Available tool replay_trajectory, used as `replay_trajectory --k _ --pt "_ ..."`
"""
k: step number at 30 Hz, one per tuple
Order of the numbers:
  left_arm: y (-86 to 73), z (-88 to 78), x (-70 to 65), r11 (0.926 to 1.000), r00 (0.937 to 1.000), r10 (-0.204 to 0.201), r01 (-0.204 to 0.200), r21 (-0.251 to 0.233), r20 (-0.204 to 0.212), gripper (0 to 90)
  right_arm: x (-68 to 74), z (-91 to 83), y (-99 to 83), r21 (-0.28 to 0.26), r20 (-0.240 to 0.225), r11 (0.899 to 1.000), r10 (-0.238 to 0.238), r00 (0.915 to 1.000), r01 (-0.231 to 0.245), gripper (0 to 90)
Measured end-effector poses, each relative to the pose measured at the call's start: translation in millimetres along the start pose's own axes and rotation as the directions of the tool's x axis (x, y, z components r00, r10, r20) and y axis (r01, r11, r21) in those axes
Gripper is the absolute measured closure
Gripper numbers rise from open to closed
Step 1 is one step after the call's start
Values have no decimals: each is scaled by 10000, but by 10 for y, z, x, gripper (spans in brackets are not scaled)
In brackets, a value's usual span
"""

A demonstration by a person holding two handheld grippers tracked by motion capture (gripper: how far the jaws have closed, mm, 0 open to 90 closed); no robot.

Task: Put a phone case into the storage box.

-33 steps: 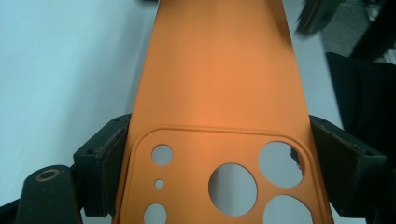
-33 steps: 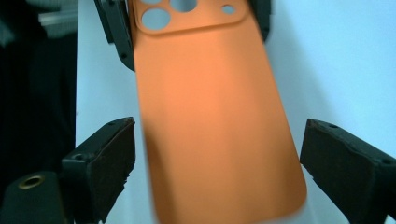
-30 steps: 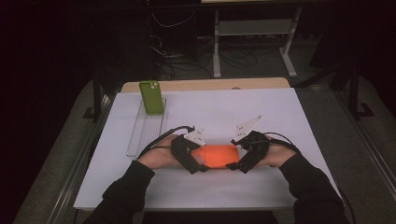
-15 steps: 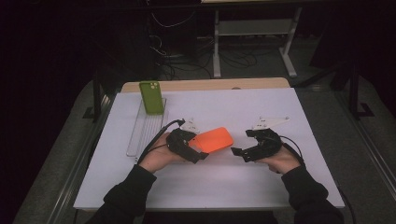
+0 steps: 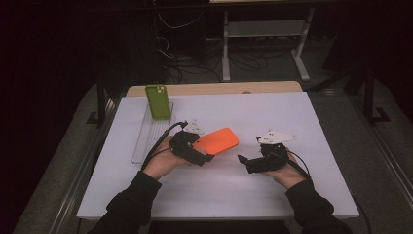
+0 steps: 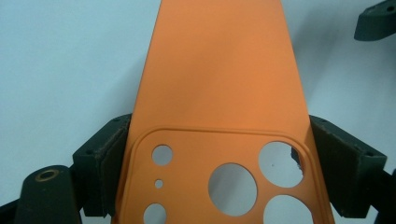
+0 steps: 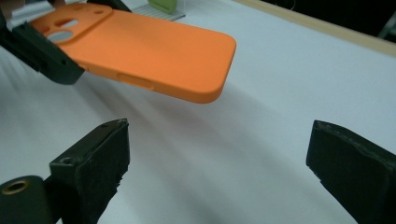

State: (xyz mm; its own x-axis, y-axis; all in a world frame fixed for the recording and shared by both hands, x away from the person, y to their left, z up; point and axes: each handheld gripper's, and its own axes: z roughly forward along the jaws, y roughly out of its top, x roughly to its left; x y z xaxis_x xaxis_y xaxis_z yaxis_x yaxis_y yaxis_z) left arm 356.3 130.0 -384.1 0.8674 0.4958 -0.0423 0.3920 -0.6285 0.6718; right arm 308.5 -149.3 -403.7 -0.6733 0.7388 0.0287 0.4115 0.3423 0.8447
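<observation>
Two fingers of the left gripper (image 5: 207,157) press the camera end of the orange phone case (image 5: 219,140), held above the white desk (image 5: 292,195). Right gripper (image 5: 242,159) fingers stand wide apart, empty, near the case's free end. No writing is readable. Bare desk lies all around.

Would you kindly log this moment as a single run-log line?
left gripper: shut on orange plastic phone case, camera end | right gripper: open, holding nothing | green phone case: upright in clear rack
</observation>
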Motion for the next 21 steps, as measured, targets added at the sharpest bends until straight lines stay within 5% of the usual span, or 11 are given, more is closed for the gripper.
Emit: replay_trajectory --k 4,10,16,18,19,21 --pt "6 4 3 10000 10000 49 -49 19 -2 152 68 17 -13 20 416 9934 -1145 9926 1145 45" --pt "9 3 -3 10000 10000 16 -16 30 3 152 149 52 -13 254 1083 9656 -2599 9595 2587 39" --pt "15 3 8 9997 9997 222 -223 104 40 152 233 76 -2 405 1695 9090 -4154 8937 4148 38" --pt "16 16 -12 9999 10000 -8 9 -121 42 152 266 86 -2 508 1864 8876 -4587 8688 4577 39" --pt "16 13 -14 9999 10000 29 -29 -117 36 152 268 92 0 627 1964 8642 -5011 8428 4993 39" --pt "20 11 -12 9999 10000 4 -4 -142 52 152 300 106 -6 746 2182 8400 -5396 8132 5374 38"
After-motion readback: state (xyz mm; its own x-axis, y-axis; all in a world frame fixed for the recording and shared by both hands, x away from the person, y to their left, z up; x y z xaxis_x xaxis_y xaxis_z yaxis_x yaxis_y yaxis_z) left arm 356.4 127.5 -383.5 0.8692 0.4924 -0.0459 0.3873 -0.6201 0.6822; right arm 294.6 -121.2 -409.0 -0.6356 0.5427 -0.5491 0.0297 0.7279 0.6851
